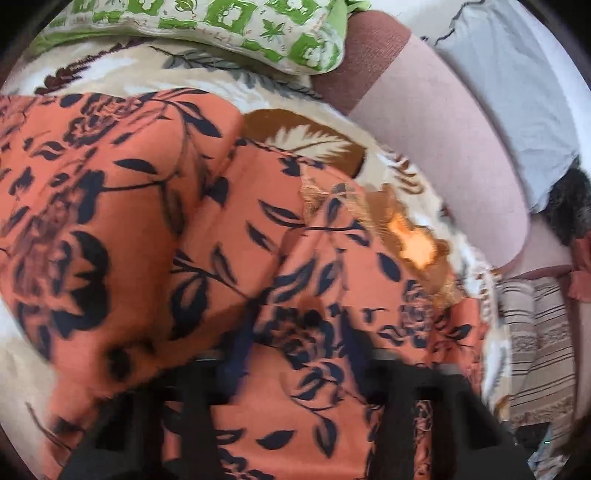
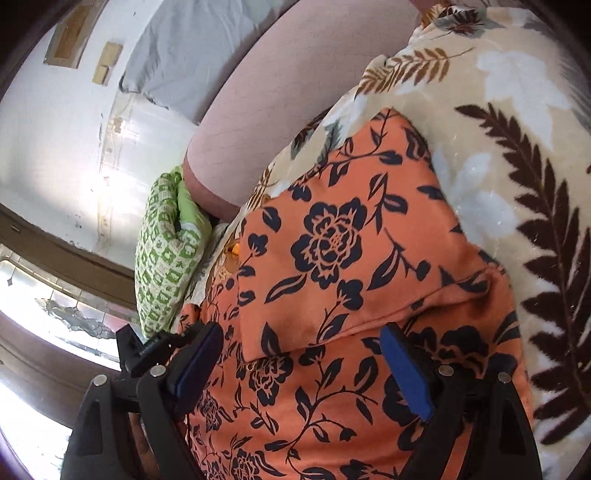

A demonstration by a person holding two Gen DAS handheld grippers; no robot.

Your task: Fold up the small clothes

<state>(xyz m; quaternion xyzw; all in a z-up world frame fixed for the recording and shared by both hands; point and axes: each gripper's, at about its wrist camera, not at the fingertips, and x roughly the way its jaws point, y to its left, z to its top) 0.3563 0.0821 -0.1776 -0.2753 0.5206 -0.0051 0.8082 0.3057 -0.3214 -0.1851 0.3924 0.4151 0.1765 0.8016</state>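
An orange garment with dark navy flowers (image 1: pixel 155 229) lies partly folded on a cream leaf-print blanket (image 1: pixel 303 136). In the left wrist view its cloth drapes over and between the blurred black fingers of my left gripper (image 1: pixel 291 354), so the jaw gap is hidden. In the right wrist view the garment (image 2: pixel 332 258) lies folded over itself, a fold edge running across just ahead of my right gripper (image 2: pixel 301 347). That gripper is open, its blue pads (image 2: pixel 402 373) spread wide above the cloth and holding nothing.
A green and white patterned pillow (image 1: pixel 236 29) lies at the blanket's far edge, also in the right wrist view (image 2: pixel 166 251). A pink sofa back (image 1: pixel 436 140) with a grey cloth (image 1: pixel 509 92) borders the blanket. A striped fabric (image 1: pixel 535 354) lies at the right.
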